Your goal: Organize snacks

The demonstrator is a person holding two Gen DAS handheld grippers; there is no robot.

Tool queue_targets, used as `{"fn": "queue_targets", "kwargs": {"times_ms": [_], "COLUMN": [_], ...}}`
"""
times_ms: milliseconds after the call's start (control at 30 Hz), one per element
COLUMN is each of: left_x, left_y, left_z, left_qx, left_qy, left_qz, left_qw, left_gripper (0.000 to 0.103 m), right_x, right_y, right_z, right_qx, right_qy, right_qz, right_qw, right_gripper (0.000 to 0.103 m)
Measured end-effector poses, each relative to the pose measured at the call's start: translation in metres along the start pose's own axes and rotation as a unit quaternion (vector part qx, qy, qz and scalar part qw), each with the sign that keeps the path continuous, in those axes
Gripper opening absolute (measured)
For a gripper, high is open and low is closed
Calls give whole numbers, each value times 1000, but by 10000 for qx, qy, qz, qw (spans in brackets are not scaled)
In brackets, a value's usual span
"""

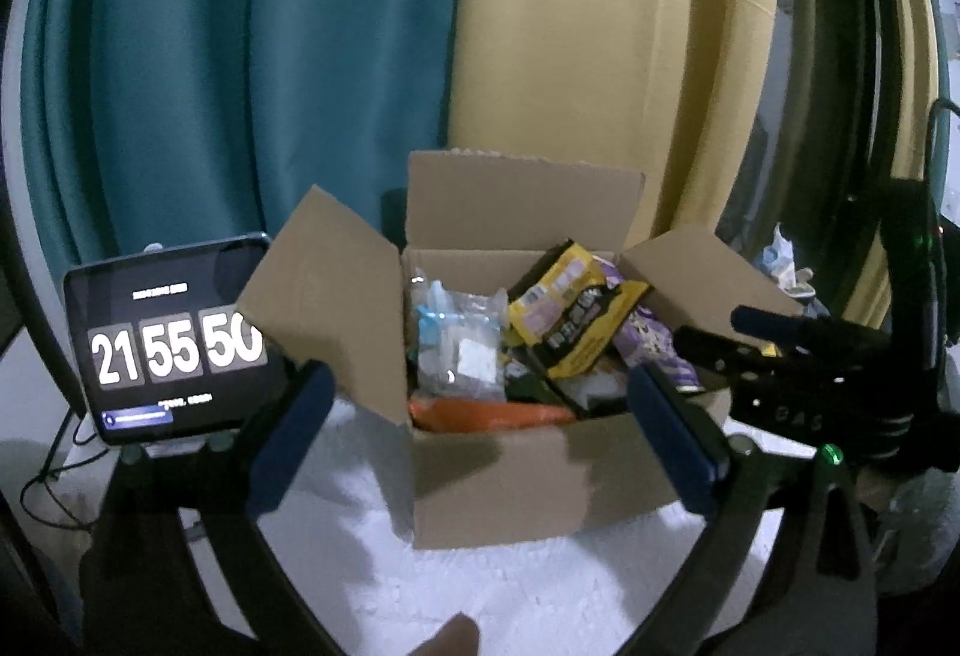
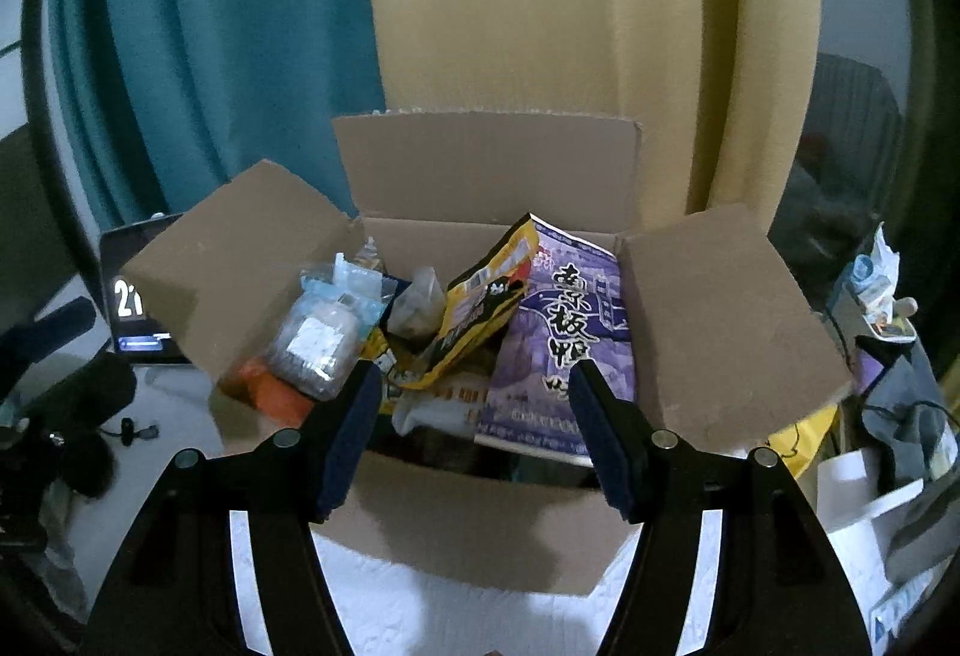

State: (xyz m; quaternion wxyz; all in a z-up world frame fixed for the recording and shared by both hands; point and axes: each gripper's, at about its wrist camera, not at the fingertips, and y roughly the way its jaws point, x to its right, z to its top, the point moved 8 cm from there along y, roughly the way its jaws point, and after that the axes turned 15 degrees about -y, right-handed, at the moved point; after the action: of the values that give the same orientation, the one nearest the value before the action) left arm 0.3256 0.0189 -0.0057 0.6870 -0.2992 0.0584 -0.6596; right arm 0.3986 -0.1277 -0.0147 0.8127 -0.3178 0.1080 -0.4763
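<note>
We hold both grippers empty, fingers spread, before the open cardboard box (image 2: pixel 480 524) on the white surface (image 1: pixel 480 584); the upright purple snack bag (image 2: pixel 576 332) stands nearest the right gripper (image 2: pixel 477 386), the left gripper (image 1: pixel 480 410) farther.

Box (image 2: pixel 480 530) top open; upright flaps (image 2: pixel 720 308) flank packed snacks (image 2: pixel 468 320).
</note>
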Motion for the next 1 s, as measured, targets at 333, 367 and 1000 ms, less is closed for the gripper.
{"fn": "queue_targets", "kwargs": {"times_ms": [333, 367, 1000], "left_x": [6, 7, 13], "left_y": [-42, -46, -129], "left_z": [-15, -16, -54], "left_qx": [358, 398, 1147], "left_qy": [25, 34, 45], "left_qz": [-16, -44, -14], "left_qw": [9994, 9992, 9934], "left_gripper": [99, 99, 99], "right_x": [-13, -16, -43], "right_y": [-44, -51, -156], "right_z": [-18, -19, -57], "right_qx": [248, 310, 1271], "right_qy": [-125, -147, -567], "right_qz": [-47, -67, -680], "right_qw": [9996, 9994, 9879], "right_gripper": [68, 68, 83]}}
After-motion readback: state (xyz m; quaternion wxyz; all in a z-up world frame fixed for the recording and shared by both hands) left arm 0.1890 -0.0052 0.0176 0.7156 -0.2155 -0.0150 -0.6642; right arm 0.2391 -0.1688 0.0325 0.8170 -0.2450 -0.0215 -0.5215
